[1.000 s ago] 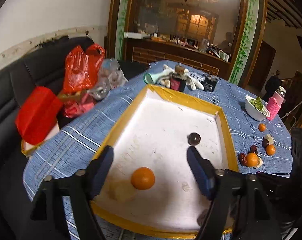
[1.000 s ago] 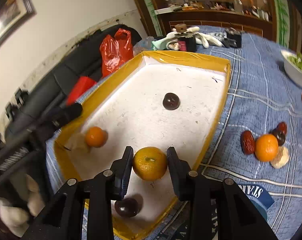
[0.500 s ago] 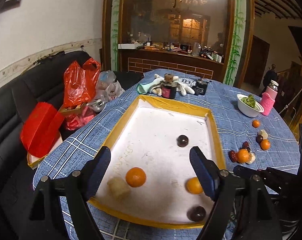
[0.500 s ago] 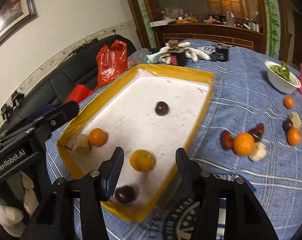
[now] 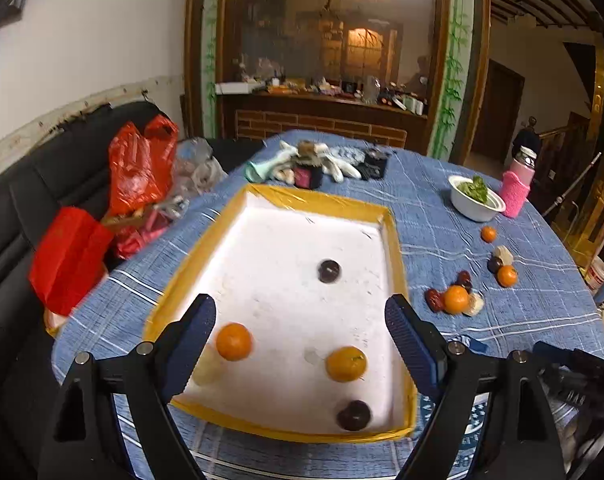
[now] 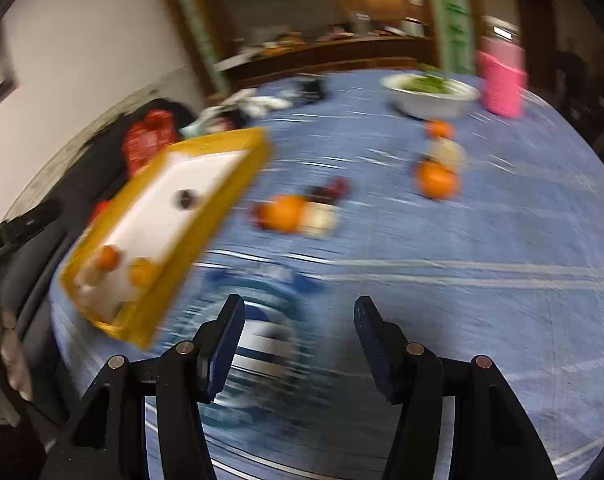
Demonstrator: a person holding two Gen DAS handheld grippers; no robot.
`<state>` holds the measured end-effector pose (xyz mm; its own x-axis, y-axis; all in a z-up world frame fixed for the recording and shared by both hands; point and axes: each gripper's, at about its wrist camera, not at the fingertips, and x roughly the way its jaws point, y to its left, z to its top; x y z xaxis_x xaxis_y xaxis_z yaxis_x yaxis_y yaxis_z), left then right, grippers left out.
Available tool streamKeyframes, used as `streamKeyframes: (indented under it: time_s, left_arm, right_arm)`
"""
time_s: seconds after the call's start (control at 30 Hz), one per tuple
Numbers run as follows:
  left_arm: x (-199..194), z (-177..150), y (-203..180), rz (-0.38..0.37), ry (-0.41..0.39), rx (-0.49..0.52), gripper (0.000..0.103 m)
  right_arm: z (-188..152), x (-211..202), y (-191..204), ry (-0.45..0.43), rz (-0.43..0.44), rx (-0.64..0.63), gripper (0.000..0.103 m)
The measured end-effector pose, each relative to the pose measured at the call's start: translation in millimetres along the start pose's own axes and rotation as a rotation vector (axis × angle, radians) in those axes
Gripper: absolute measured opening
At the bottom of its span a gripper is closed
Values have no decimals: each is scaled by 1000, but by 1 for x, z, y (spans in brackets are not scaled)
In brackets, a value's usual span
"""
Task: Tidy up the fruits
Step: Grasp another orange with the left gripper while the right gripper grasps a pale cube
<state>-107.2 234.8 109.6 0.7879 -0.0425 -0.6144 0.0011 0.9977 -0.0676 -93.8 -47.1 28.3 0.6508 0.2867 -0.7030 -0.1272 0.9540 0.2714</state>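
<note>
A yellow-rimmed white tray [image 5: 393, 236] lies on the blue cloth. In it are two oranges [image 5: 234, 341] [image 5: 345, 363], two dark round fruits [image 5: 329, 271] [image 5: 353, 415] and a pale piece [image 5: 206, 364] partly behind my left finger. My left gripper [image 5: 300, 320] is open and empty above the tray's near end. My right gripper [image 6: 298, 324] is open and empty over the cloth, right of the tray [image 6: 238, 184]. Loose fruit lies on the cloth: an orange [image 6: 286, 212] with dark dates and a pale piece, and further oranges [image 6: 435, 178] [image 6: 439, 128]. The right wrist view is blurred.
A white bowl of greens [image 5: 475, 200] and a pink bottle [image 5: 517, 190] stand at the far right. Gloves and small dark items [image 5: 317, 164] lie beyond the tray. Red bags [image 5: 142, 168] rest on a black sofa at the left.
My right gripper opened, let go of the orange in the tray, and swung right over the cloth. My left gripper rose and drew back from the tray.
</note>
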Motion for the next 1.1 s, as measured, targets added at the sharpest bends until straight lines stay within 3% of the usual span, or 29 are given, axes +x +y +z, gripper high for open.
streamKeyframes:
  time_s: [0.1, 0.23, 0.37, 0.47, 0.63, 0.7, 0.73, 0.9, 1.07, 1.1]
  left_arm:
    - [10, -4, -21, -73, 41, 21, 86]
    - [20, -9, -47, -129, 65, 69, 86]
    - [33, -11, -60, -145, 99, 84, 86]
    - [37, -11, -61, -149, 105, 87, 86]
    - [39, -6, -68, -168, 87, 124, 86]
    - [43, -5, -76, -182, 92, 151, 86]
    - [45, -4, -80, -193, 98, 163, 86]
    - [62, -3, -112, -243, 124, 244, 86]
    - [88, -2, -151, -264, 174, 354, 85]
    - [97, -2, -161, -256, 188, 387, 81]
  right_arm:
    - [0, -9, -41, -1, -38, 92, 62]
    - [10, -10, -64, 3, -16, 143, 62]
    - [29, 19, -48, 48, 37, 103, 61]
    - [43, 48, -29, 69, 62, 52, 48]
    - [62, 89, -11, 116, 99, 56, 38]
    - [65, 92, -14, 99, 120, 76, 23]
    - [67, 93, -15, 105, 140, 85, 20]
    - [59, 87, -23, 97, 184, 114, 20]
    - [60, 65, -51, 6, 172, 196, 19]
    - [60, 62, -57, -4, 172, 213, 19]
